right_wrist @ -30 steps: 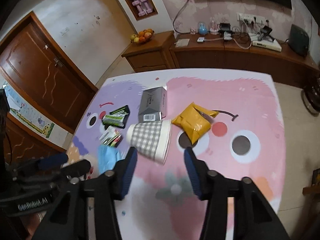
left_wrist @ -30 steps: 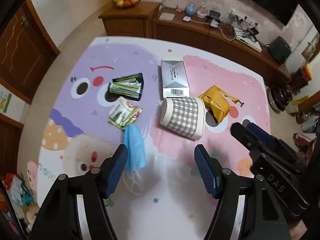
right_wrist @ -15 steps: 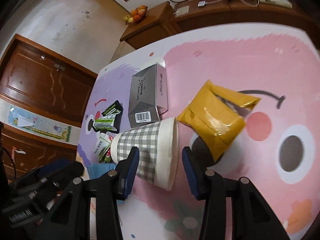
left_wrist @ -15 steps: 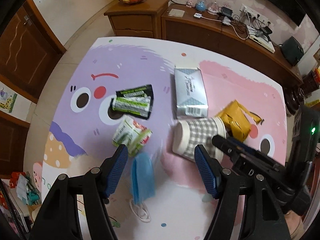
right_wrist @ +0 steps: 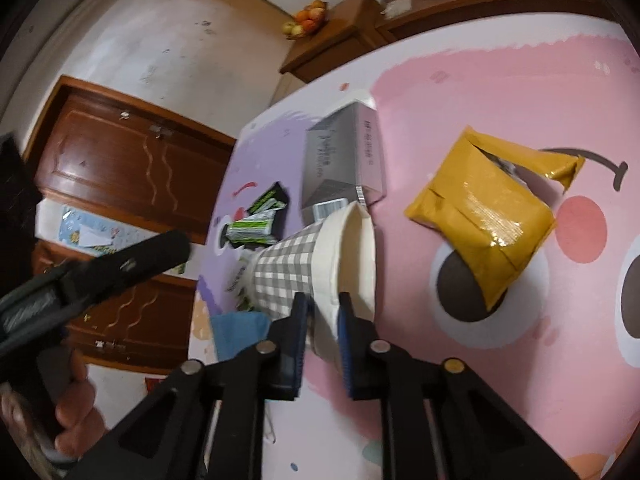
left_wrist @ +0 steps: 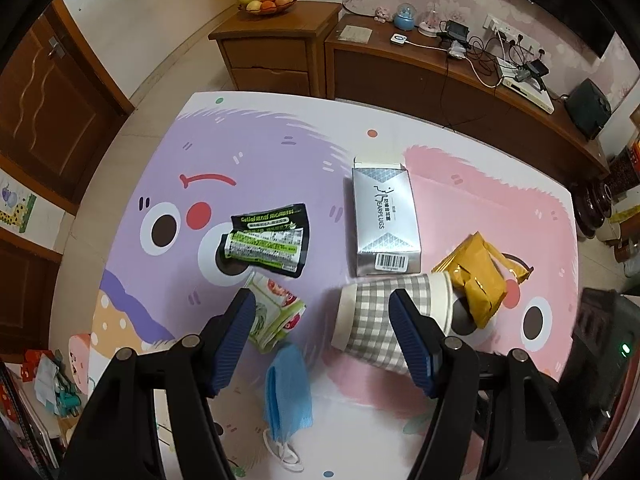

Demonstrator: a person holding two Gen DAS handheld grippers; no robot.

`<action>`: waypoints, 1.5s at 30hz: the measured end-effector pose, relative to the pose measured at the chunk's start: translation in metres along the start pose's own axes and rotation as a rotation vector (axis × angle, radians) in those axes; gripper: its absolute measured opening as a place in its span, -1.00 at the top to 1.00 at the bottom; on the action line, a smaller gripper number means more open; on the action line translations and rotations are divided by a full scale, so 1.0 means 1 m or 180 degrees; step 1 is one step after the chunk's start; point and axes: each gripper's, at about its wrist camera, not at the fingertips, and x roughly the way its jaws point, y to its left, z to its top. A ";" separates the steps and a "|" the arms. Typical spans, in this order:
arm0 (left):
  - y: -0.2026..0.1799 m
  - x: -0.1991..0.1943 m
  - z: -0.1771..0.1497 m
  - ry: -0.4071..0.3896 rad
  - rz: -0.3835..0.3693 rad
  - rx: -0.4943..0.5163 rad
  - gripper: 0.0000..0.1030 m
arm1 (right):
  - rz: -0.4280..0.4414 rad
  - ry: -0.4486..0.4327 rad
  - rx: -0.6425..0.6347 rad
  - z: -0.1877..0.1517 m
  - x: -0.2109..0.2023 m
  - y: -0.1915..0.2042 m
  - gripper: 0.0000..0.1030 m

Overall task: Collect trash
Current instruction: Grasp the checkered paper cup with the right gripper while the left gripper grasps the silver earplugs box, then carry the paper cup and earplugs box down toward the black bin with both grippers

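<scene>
A grey-checked paper cup (left_wrist: 372, 320) (right_wrist: 288, 268) lies on its side on the cartoon table mat (left_wrist: 280, 152). My right gripper (right_wrist: 323, 314) is closing, and its pads pinch the cup's white rim wall between them. My left gripper (left_wrist: 320, 300) hangs open above the mat with nothing between its fingers. Below it lie a blue face mask (left_wrist: 288, 392) and a white-green pouch (left_wrist: 274, 316). Other litter on the mat: a black-green wrapper (left_wrist: 268, 240), a silver earplugs box (left_wrist: 384, 220) (right_wrist: 340, 160) and a yellow packet (left_wrist: 476, 280) (right_wrist: 484, 220) by the cup's mouth.
Beyond the table's far edge stand a wooden cabinet with a fruit bowl (left_wrist: 268, 0) and a long sideboard (left_wrist: 440, 76) covered in cables and devices. A brown door (right_wrist: 128, 168) is at the left. A hand (right_wrist: 68, 412) holds the left gripper's handle.
My right gripper has dropped to the cup and its jaws have come together on the rim. The left gripper has drifted across the table and stayed open.
</scene>
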 end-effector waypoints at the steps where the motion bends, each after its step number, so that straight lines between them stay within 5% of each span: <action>1: -0.001 0.001 0.002 -0.0003 -0.0002 0.0005 -0.31 | 0.0015 -0.0026 -0.0031 0.000 -0.005 0.003 0.85; 11: -0.013 0.004 0.013 -0.0055 -0.0040 0.0017 -0.31 | -0.0319 -0.0587 -0.0278 0.027 -0.059 0.019 0.96; 19: -0.038 0.045 0.026 0.0164 0.0101 0.0158 -0.31 | -0.0593 -0.0986 0.0050 0.052 -0.064 -0.013 0.96; 29: -0.062 0.097 0.048 0.0317 0.0287 0.0110 -0.31 | -0.0620 -0.1093 0.0146 0.051 -0.048 -0.027 0.96; 33: -0.066 0.102 0.057 0.0227 0.0212 0.0056 -0.32 | -0.0608 -0.1101 0.0131 0.048 -0.048 -0.025 0.96; 39: -0.071 0.124 0.051 0.0441 0.0174 0.0101 -0.31 | -0.0575 -0.1089 0.0120 0.044 -0.052 -0.024 0.96; 45: -0.063 0.119 0.036 0.0273 0.0084 0.0106 -0.14 | -0.0542 -0.1073 0.0086 0.040 -0.054 -0.022 0.96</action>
